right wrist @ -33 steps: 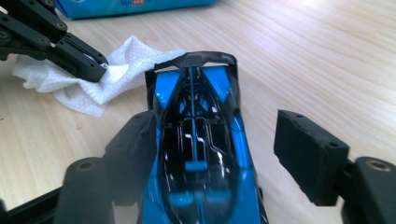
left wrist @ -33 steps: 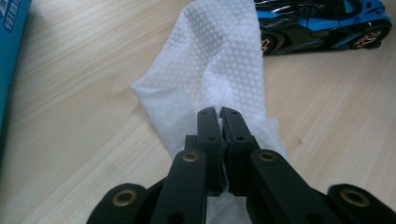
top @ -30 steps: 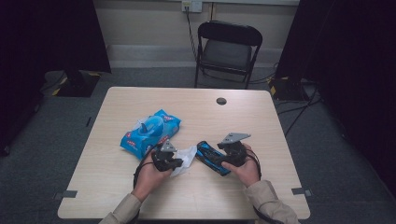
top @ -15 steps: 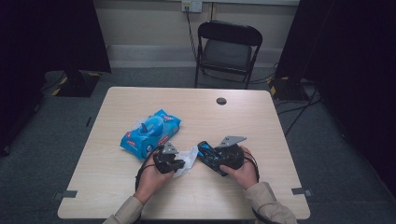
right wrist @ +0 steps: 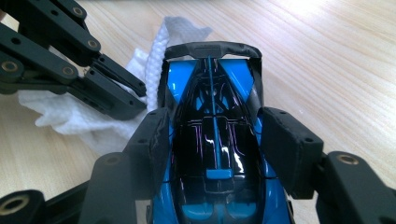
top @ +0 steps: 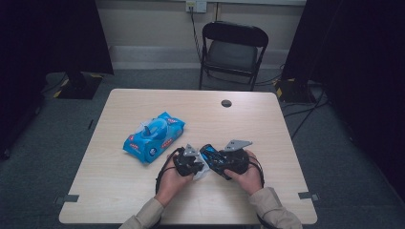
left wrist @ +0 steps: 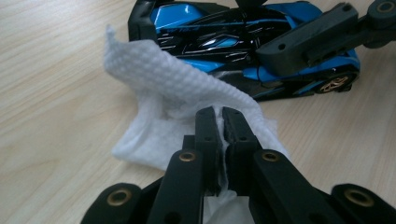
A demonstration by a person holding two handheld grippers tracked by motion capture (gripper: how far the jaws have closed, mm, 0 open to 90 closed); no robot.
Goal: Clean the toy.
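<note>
Since the earlier frames the two hands have drawn closer together near the front of the desk (top: 119, 191), and the toy car has swung nearer the left gripper.

Largest on the desk is the blue pack of wet wipes (top: 154, 137), lying left of centre, near but apart from the hands and, as far as I can tell, no longer in use. Next comes the right gripper (right wrist: 212, 140): its jaws stand partly open around the blue-and-black toy car (right wrist: 212, 121), clamped on its two sides just behind the cabin, holding it over the desk in front of the person. The left gripper (left wrist: 223, 128) has its jaws pressed nearly together on a crumpled white wipe (left wrist: 173, 93), which trails from the tips and touches the car's side.

By my reading, the wipe is already out of the pack and the car already gripped, so the cleaning itself is in hand. How much of the body has been wiped cannot be told; the glossy roof looks clean, the far side is hidden.
</note>
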